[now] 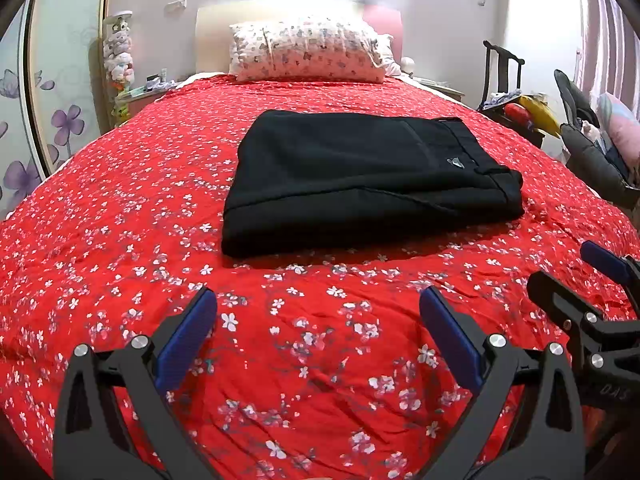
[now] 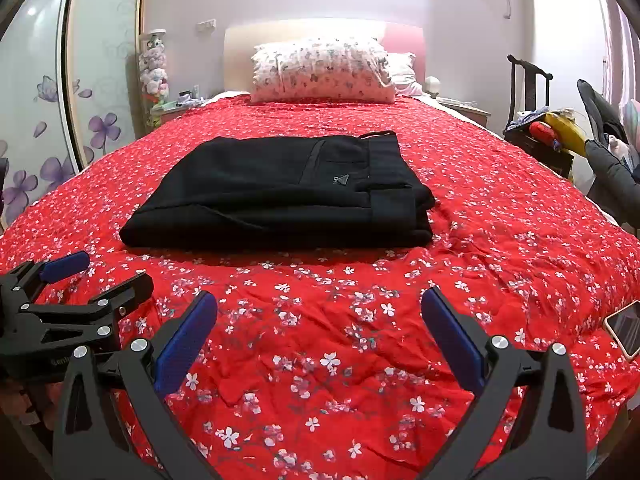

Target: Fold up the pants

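I stand at the foot of a bed covered by a red bedspread (image 1: 120, 240) printed with small white blossoms, holding one gripper in each hand. My left gripper (image 1: 318, 320) has its two blue-padded fingers spread wide apart, gripping nothing, hovering over bare bedspread near the foot of the bed. My right gripper (image 2: 319, 322) is likewise spread and empty, just beside the left one (each shows at the edge of the other's camera view).

The black pants (image 1: 368, 180) lie in the middle of the bed, apart from both grippers, already folded into a compact, layered rectangle. The waistband, with belt loops and a small triangular logo, sits at the right end; the folded edge is at the left. The stack looks flat and even, so I judge the folding essentially done, and both grippers are held back, clear of the fabric, probably so nothing gets disturbed.

A floral pillow (image 1: 308, 48) rests against the headboard beyond the pants. A phone (image 2: 626, 328) lies on the bedspread at the far right edge in the right view, well away from the pants.
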The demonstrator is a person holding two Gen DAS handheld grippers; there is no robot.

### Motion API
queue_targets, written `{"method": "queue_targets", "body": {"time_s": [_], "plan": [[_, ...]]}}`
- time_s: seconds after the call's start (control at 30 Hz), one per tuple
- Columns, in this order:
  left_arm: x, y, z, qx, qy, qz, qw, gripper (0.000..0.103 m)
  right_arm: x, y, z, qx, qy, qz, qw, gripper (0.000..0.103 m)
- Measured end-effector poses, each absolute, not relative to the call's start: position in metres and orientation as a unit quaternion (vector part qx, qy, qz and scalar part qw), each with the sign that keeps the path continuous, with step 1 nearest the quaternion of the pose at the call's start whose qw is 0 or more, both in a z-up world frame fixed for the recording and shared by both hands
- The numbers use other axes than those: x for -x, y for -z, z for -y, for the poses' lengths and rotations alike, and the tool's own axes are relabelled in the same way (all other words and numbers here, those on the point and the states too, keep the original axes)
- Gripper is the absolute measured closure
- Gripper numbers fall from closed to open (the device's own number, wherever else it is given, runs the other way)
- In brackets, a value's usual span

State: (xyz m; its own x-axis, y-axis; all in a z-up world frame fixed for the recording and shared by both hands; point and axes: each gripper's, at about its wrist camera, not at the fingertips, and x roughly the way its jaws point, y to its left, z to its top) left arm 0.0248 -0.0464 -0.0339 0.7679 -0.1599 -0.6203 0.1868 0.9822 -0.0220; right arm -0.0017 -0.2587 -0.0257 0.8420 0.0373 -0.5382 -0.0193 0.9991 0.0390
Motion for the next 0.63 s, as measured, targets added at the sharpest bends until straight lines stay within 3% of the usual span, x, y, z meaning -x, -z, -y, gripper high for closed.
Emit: {"method": "queue_targets", "body": {"time_s": [0.63], "plan": [[-0.0293,0.0344,0.036,-0.018,0.09,-0.334,0.938,0.002,0.002,0.0271,0.2591,-0.019,-0.012,-0.281,0.959,0.001]]}}
